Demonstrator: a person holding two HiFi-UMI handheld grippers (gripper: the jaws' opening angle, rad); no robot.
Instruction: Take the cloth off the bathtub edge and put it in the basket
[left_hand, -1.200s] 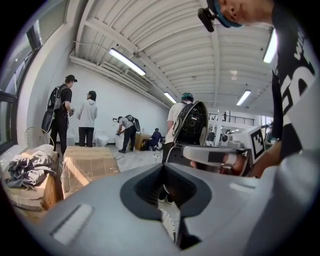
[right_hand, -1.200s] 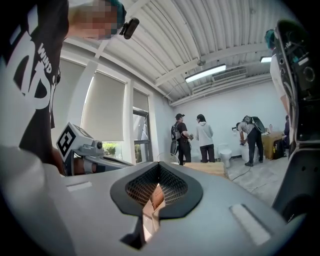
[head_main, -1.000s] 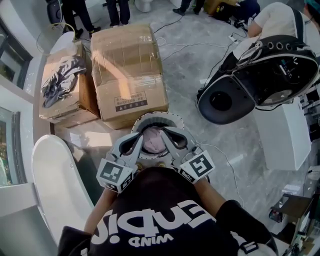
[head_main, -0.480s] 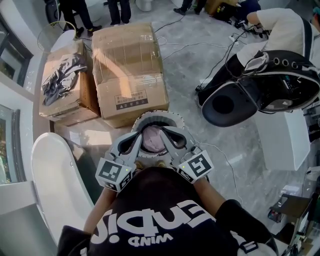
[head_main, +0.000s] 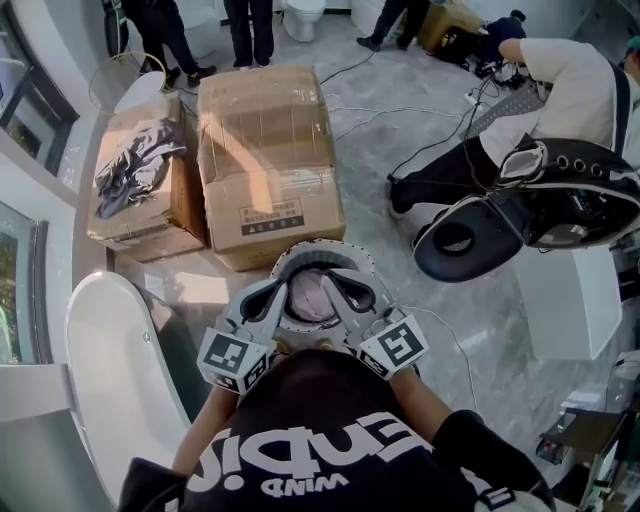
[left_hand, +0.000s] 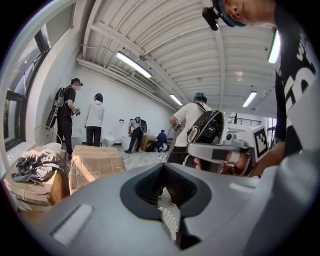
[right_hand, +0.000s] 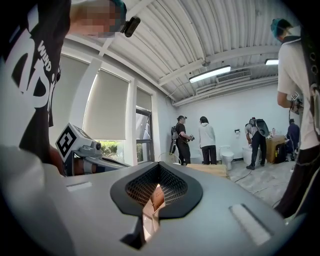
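A pink cloth (head_main: 312, 297) lies inside the round white basket (head_main: 322, 252) on the floor, right in front of me. Both grippers hover just above the basket, close to my chest, tips pointing away from me. My left gripper (head_main: 272, 292) sits over the basket's left side, and its jaws meet with nothing between them (left_hand: 164, 167). Over the right side, my right gripper (head_main: 345, 282) is equally closed and empty (right_hand: 159, 167). The white bathtub (head_main: 105, 370) curves along the lower left, with no cloth showing on the visible part of its edge.
Two cardboard boxes stand beyond the basket: a large one (head_main: 268, 150) and a smaller one (head_main: 140, 215) with a dark garment (head_main: 135, 165) on top. A person carrying dark gear (head_main: 520, 220) bends at the right. Cables (head_main: 400, 110) cross the floor. A white cabinet (head_main: 565, 300) stands at the right.
Both grippers stay shut over the basket with the cloth in it. The view has tipped up slightly. The person at the right has shifted, along with the dark gear.
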